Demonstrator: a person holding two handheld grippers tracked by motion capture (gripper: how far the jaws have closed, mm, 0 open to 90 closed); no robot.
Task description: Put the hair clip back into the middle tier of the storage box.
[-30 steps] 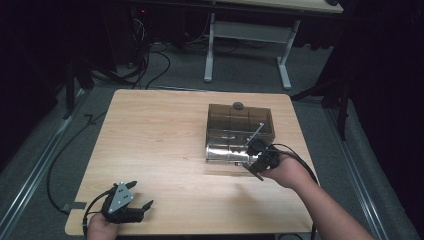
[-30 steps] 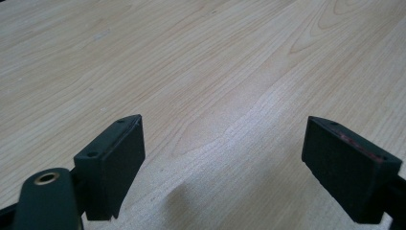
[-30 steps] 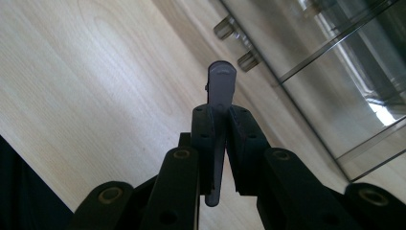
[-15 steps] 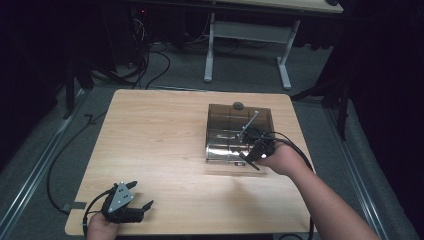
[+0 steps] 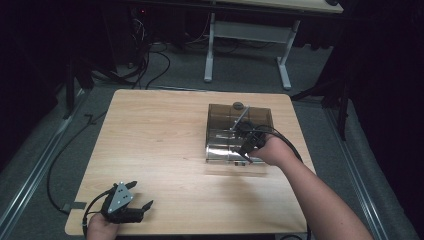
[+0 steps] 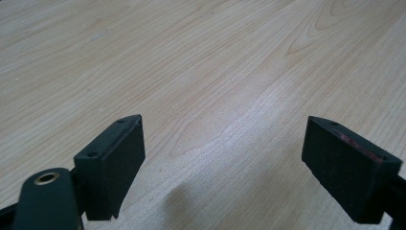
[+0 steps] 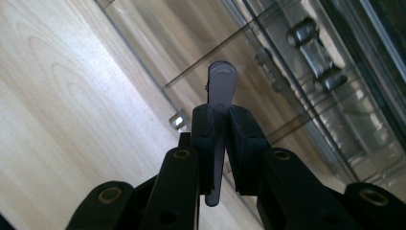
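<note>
A smoky see-through plastic box (image 5: 220, 117) stands on the right half of the wooden table (image 5: 160, 135). My right gripper (image 5: 240, 132) hangs over the box, shut on a thin grey flat stick (image 5: 242, 119) whose free end points toward the box's back edge. In the right gripper view the jaws pinch that stick (image 7: 221, 91) at mid-length, with the clear box wall (image 7: 297, 96) just beyond it. My left gripper (image 5: 142, 206) rests near the table's front left corner. Its jaws stand wide open over bare wood, nothing between the pads (image 6: 115, 158).
A small grey round piece (image 5: 238, 105) sits at the box's back rim. A second table's white legs (image 5: 210, 50) and cables (image 5: 150, 60) stand on the floor behind. The table's right edge (image 5: 300, 135) is close to the box.
My right hand has carried the grey stick leftward and toward the back over the box. The left gripper has stayed where it was.
</note>
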